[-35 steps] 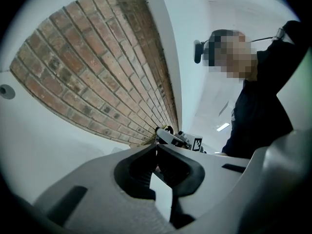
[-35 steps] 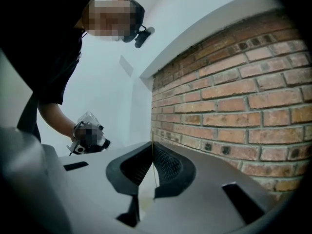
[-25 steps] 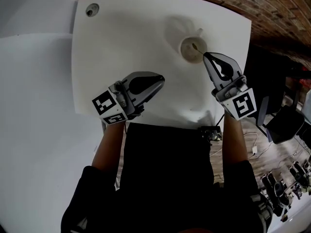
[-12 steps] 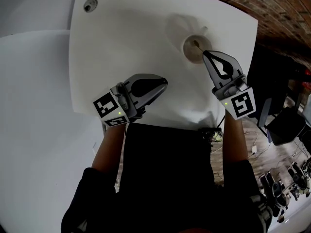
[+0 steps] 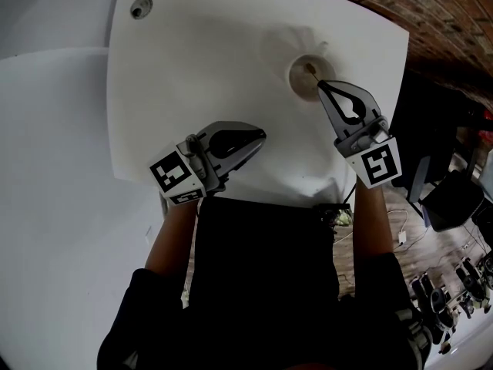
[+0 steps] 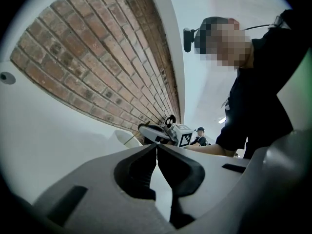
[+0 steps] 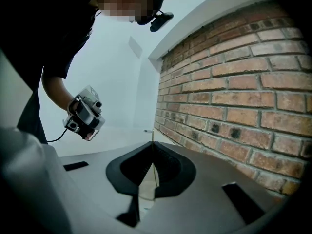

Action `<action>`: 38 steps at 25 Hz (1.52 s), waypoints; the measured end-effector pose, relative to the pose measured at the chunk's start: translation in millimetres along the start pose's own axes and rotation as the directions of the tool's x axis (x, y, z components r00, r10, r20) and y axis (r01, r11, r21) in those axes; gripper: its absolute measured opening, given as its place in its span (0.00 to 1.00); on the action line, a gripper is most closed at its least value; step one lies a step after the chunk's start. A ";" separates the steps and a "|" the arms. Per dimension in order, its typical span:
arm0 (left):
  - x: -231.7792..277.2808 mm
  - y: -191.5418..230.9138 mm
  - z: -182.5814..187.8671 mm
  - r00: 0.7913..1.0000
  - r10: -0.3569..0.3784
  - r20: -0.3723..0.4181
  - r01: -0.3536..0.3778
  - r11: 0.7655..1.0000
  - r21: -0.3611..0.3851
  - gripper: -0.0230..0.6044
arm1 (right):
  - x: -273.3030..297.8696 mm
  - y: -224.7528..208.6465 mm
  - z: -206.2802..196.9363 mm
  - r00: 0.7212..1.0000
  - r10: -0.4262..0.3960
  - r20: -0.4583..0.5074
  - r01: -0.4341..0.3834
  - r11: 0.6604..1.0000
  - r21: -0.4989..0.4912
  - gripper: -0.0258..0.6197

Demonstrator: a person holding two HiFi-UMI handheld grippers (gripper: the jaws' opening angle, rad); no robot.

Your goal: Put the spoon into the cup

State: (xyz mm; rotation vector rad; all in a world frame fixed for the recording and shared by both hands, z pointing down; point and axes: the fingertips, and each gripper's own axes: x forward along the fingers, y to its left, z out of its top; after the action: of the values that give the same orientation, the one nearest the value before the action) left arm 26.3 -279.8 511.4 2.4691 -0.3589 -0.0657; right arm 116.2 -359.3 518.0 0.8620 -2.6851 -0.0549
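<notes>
A white counter (image 5: 192, 75) runs up to a brick wall (image 5: 431, 14). The right gripper (image 5: 322, 85) pinches the spoon (image 5: 311, 71) at the cup (image 5: 298, 81). The left gripper (image 5: 262, 136) is closed and empty.

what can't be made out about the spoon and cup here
- Head view: the bowl end of the thin golden spoon is hidden inside the round white cup and too small to read.
- Right gripper view: the cup is mostly covered by the shut right gripper.
- Left gripper view: the cup's base is cut off by the left gripper body.
</notes>
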 end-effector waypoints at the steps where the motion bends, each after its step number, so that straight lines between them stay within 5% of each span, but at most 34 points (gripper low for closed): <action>1: -0.1 -0.2 -1.7 1.000 0.001 -0.009 -0.001 1.000 0.007 0.07 | 0.3 -0.2 -0.1 1.000 0.000 0.000 0.000 1.000 0.002 0.05; 38: -3.4 -13.7 -10.9 0.999 -0.031 -0.034 0.031 0.999 0.016 0.07 | 2.7 42.1 -22.2 0.987 0.111 -0.120 -0.097 0.989 0.110 0.13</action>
State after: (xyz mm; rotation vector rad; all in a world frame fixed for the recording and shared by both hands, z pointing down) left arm 27.8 -262.1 511.7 2.4895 -0.3078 -0.0341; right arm 97.4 -325.1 545.4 0.7272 -2.6280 0.1598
